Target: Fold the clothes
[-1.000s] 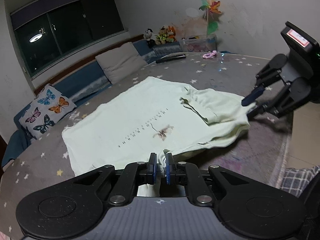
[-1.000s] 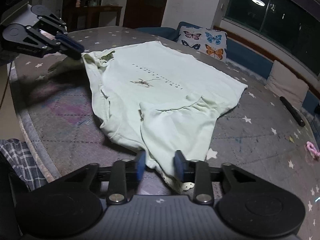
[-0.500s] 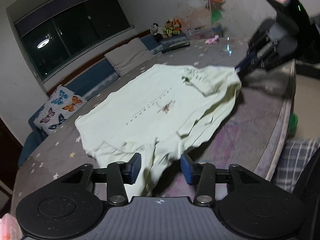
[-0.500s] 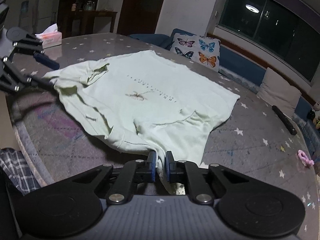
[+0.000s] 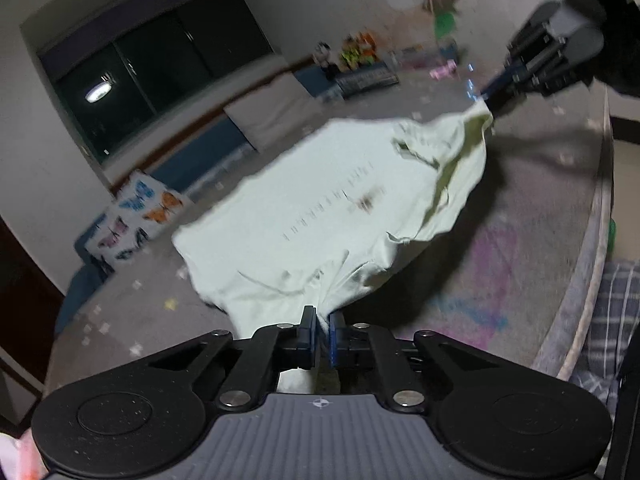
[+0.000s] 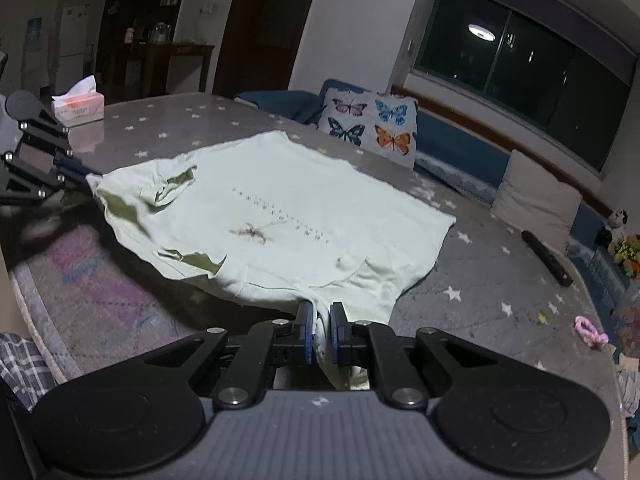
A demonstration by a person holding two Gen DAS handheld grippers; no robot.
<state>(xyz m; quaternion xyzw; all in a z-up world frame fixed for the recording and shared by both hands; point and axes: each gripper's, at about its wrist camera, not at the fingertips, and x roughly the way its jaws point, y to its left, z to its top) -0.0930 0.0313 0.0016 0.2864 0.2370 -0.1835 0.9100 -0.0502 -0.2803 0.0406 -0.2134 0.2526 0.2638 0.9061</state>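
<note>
Left wrist view: left gripper (image 5: 322,330) has just been closing and now pinches the near edge of the pale green T-shirt (image 5: 320,204), cloth bunched between its jaws. Shirt spreads away ahead of the gripper over the star-print tabletop (image 5: 532,208), near edge raised off it with a shadow underneath. Far ahead and to the right, right gripper (image 5: 490,94) holds the other near corner up, olive inner side showing where the edge curls. View is motion-blurred, print line and small dark motif readable only as marks.

Right wrist view: right gripper (image 6: 321,330) pressed onto a fold of the T-shirt (image 6: 304,208), fabric hanging down between the jaws. Ahead and to the left, left gripper (image 6: 76,172) grips the opposite corner. Shirt lies front-up, far half flat on the tabletop (image 6: 472,280), near sleeve crumpled just ahead of the jaws, one flap turned over showing darker green. Butterfly pillow (image 6: 370,124) sits beyond the far hem, tissue box (image 6: 78,106) far left.

Progress, judged: early. Both near corners are gripped and lifted, no completed fold visible. Left to do: carry the lifted edge over toward the far hem, lay it flat, then further folds and smoothing of wrinkles.
</note>
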